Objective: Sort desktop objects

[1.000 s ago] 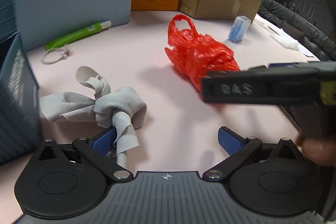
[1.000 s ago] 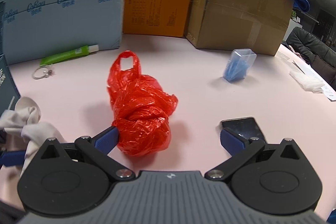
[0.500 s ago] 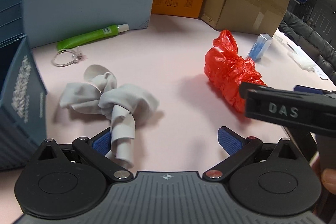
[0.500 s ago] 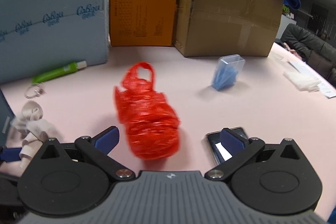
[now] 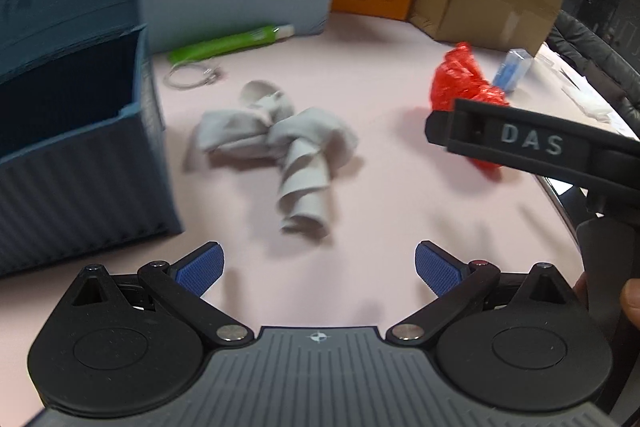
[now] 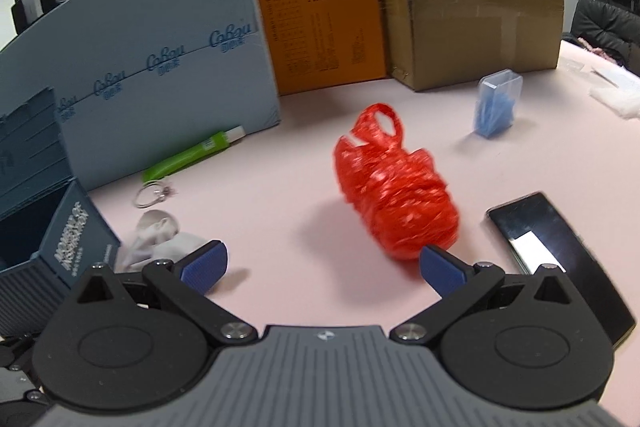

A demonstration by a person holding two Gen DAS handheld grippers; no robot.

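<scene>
We found knotted grey cloth lying loose on pink tabletop, ahead of left gripper, apart from its pads. Left gripper released, jaws wide, empty. Red plastic bag sat just ahead of right gripper, touching or nearly touching its right pad; jaws spread, nothing grasped. Open blue bin stood left of cloth; we judged it likely sorting destination. Phone, green tube, wire ring remained on table.
</scene>
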